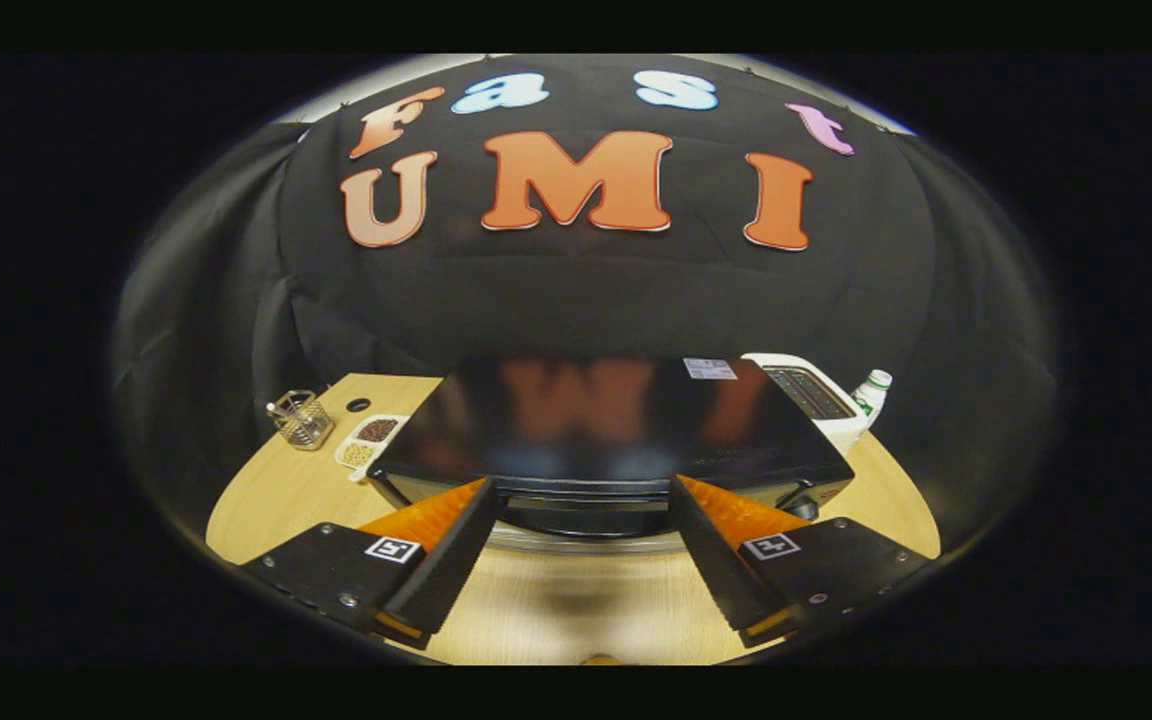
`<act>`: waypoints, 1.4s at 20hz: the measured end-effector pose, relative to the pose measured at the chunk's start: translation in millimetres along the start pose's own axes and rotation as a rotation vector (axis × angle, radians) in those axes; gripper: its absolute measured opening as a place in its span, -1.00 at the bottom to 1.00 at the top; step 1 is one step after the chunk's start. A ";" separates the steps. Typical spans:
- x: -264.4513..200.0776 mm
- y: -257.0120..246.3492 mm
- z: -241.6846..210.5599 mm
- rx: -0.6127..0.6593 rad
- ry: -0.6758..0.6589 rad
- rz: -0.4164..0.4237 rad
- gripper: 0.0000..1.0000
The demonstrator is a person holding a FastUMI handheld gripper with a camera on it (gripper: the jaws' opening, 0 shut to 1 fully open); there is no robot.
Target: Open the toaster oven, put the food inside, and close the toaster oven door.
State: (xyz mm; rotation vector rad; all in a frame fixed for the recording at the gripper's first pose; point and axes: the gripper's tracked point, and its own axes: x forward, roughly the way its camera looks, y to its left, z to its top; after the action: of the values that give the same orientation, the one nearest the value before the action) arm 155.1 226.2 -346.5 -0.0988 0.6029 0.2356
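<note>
A black toaster oven (596, 420) with a glossy top stands on the wooden table (266, 500), straight ahead of me. I look down on it from above its front. My gripper (584, 485) is open, its fingertips level with the oven's upper front edge, one on each side of the door's middle. The oven's dark door front (586, 515) and a curved silvery bar (586, 542) beneath it show between the fingers. Neither finger presses on anything. I cannot tell whether the fingers touch the oven.
Left of the oven lie a small white dish of beans (368, 440) and a wire basket (301, 420). A white slot toaster (816, 395) and a plastic bottle (872, 392) stand behind its right corner. Bare tabletop lies below my fingers.
</note>
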 end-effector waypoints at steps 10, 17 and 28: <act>-8.4 1.4 -5.7 0.035 -0.003 0.013 1.00; -34.9 2.5 -33.8 0.033 0.003 0.018 1.00; -68.4 0.3 -111.4 0.066 0.078 -0.018 0.99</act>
State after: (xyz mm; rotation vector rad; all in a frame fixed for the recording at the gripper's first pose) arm 39.3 195.5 -398.8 -0.0496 0.6868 0.1952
